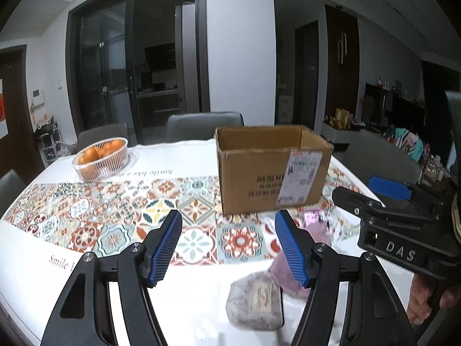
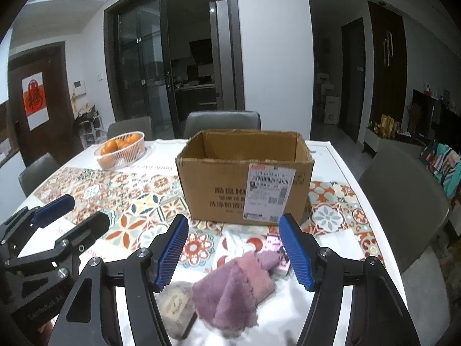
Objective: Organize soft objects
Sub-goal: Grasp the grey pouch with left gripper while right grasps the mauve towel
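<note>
Two hand-held grippers are hovering side by side over a table (image 2: pixel 331 155) covered in a patterned tile-print cloth. The left hand-held gripper (image 1: pixel 227 248) is standing about half open with nothing between its blue ribbed pads, and the right hand-held gripper (image 2: pixel 233 249) is likewise part open and empty. Lying on the near edge of the table are the soft things: a crumpled purple-pink fleece cloth (image 2: pixel 233 288), a speckled grey pouch with a paper label (image 2: pixel 177 308) touching its left side, a white cloth (image 2: pixel 237 242) and a small pink packet (image 2: pixel 276 245) just beyond. The open brown cardboard box (image 2: pixel 245 178) is sitting behind them and, as far as its inside is showing, looking empty, so the sorting is seemingly barely starting. A white wire basket of oranges (image 2: pixel 121 150) is resting far left, well apart. Nothing is blocking the path to the box.
</note>
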Tool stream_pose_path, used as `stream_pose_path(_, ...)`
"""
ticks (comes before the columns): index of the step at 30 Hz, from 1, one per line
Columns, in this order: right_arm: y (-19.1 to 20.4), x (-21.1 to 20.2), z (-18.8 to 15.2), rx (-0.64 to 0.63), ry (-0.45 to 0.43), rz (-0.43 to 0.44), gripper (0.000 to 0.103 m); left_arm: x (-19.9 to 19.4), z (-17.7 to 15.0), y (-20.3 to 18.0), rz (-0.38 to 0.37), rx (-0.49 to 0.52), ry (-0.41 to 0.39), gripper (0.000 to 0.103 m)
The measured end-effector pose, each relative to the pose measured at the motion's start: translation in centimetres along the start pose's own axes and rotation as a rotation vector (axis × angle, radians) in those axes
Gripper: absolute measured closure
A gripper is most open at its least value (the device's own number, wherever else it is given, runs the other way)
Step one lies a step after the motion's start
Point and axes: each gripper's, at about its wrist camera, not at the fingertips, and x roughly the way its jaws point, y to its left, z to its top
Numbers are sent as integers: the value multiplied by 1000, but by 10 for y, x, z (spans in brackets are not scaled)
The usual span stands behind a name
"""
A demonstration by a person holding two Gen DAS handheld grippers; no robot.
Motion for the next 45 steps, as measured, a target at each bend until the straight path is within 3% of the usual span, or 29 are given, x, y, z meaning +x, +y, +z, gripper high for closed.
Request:
stream_pose_path(7,5,6,-26,-25,44,10,36,2,-29,-4,-1,40,50,34)
stream_pose_path(22,1,43,-71,-40,174,-1,36,44,-77,-5,-64,-9,222,33)
stream_pose_path(40,-3,92,-99,-61,334,18,36,94,-103,-6,-112,-39,365,34)
stream_pose_path(45,-3,95,-104,-64,354,15,42,102,-107,-5,-132,-53,392,44)
